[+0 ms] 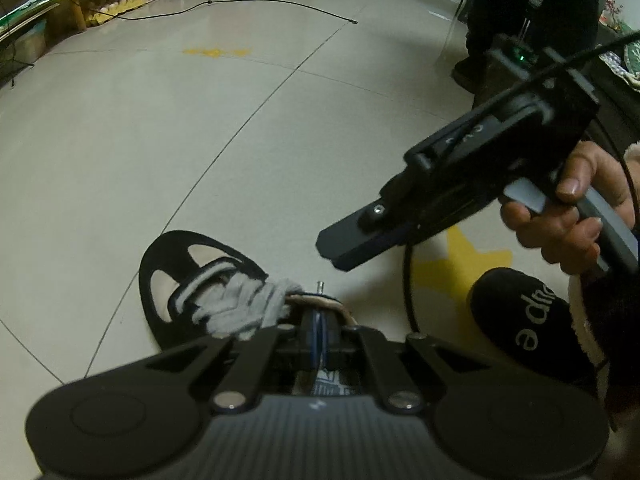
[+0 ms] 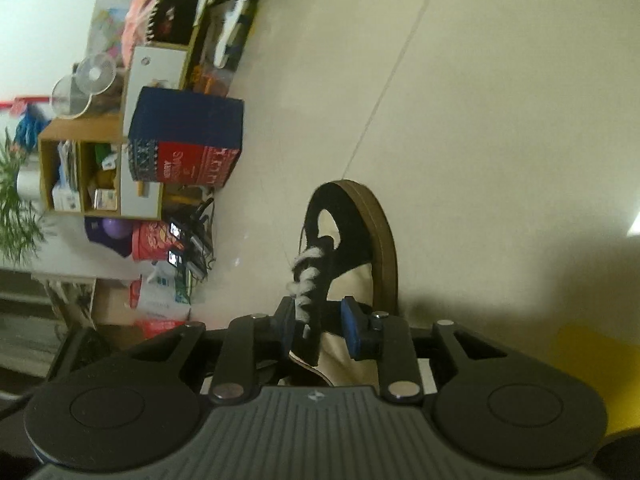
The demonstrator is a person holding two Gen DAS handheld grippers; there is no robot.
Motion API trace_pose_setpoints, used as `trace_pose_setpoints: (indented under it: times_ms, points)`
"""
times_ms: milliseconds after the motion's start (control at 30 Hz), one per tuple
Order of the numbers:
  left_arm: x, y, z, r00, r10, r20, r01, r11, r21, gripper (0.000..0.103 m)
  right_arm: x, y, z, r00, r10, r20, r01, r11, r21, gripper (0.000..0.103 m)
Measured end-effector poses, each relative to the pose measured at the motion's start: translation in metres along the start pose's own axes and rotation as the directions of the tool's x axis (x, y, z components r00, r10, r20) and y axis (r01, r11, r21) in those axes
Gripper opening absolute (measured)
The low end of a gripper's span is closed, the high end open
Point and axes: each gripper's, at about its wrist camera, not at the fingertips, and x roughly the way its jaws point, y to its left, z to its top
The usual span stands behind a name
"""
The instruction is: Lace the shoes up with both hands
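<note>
A black and cream shoe with fuzzy grey laces lies on the tiled floor. My left gripper is at the shoe's opening, its blue pads pressed together on the lace end. The lace's small tip sticks out just beyond them. A hand holds my right gripper above and to the right of the shoe. In the right wrist view the shoe lies on its side. There my right gripper is open, with the black eyelet strip and the laces between its blue pads.
A black fuzzy slipper with white letters is at the lower right, beside a yellow star mark on the floor. A black cable runs across the far floor. A person's dark legs stand at the back right. Boxes and shelves crowd the left.
</note>
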Motion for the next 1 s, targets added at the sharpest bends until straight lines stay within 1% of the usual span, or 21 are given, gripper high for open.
trace_pose_setpoints:
  times_ms: [200, 233, 267, 300, 367, 400, 533, 600, 667, 767, 833, 1000]
  points:
    - [0.001, 0.001, 0.000, 1.000, 0.000, 0.006, 0.000, 1.000, -0.011, 0.003, 0.012, -0.004, -0.006, 0.999, 0.015, -0.029, -0.013, 0.998, 0.063, 0.029]
    - [0.000, 0.001, -0.001, 1.000, 0.000, 0.007, 0.000, 1.000, -0.013, 0.003, 0.012, -0.004, -0.007, 0.999, 0.020, -0.027, -0.018, 0.998, 0.068, 0.027]
    - [0.000, 0.001, -0.001, 1.000, 0.001, 0.009, -0.001, 1.000, -0.014, 0.003, 0.012, -0.004, -0.007, 0.999, 0.026, -0.023, -0.025, 0.997, 0.074, 0.015]
    - [0.000, 0.001, -0.001, 1.000, 0.001, 0.010, -0.001, 1.000, -0.015, 0.003, 0.012, -0.004, -0.006, 0.999, 0.033, -0.019, -0.031, 0.996, 0.080, 0.010]
    - [0.000, 0.002, -0.002, 1.000, 0.001, 0.010, -0.001, 1.000, -0.019, 0.003, 0.011, -0.003, -0.007, 0.999, 0.040, -0.012, -0.039, 0.996, 0.086, 0.004]
    - [0.000, 0.002, -0.001, 1.000, 0.001, 0.008, -0.001, 1.000, -0.018, 0.003, 0.012, -0.001, -0.008, 0.999, 0.041, -0.009, -0.040, 0.995, 0.086, 0.004]
    - [-0.002, 0.003, -0.001, 1.000, 0.005, 0.000, -0.005, 0.999, -0.033, 0.005, 0.010, 0.018, -0.009, 1.000, -0.022, 0.009, 0.022, 0.999, -0.044, 0.004]
    - [-0.003, 0.004, -0.001, 1.000, 0.015, -0.008, -0.015, 0.999, -0.039, 0.013, 0.009, 0.027, -0.009, 0.998, -0.055, 0.029, 0.058, 0.993, -0.105, 0.004]
    - [-0.003, 0.003, 0.001, 1.000, 0.019, -0.015, -0.020, 0.999, -0.038, 0.015, 0.008, 0.033, -0.010, 0.995, -0.086, 0.044, 0.092, 0.982, -0.162, 0.004]
    - [-0.003, 0.003, 0.002, 0.999, 0.028, -0.020, -0.029, 0.999, -0.037, 0.022, 0.011, 0.039, -0.013, 0.992, -0.112, 0.062, 0.124, 0.965, -0.233, 0.004]
    - [-0.003, 0.004, 0.001, 0.999, 0.024, -0.027, -0.024, 0.999, -0.034, 0.023, 0.012, 0.039, -0.012, 0.990, -0.125, 0.068, 0.137, 0.963, -0.233, 0.004]
    - [-0.008, 0.006, -0.008, 0.999, 0.003, -0.040, -0.005, 0.999, -0.032, 0.022, 0.013, 0.044, -0.012, 0.983, -0.158, 0.098, 0.180, 0.940, -0.291, 0.004]
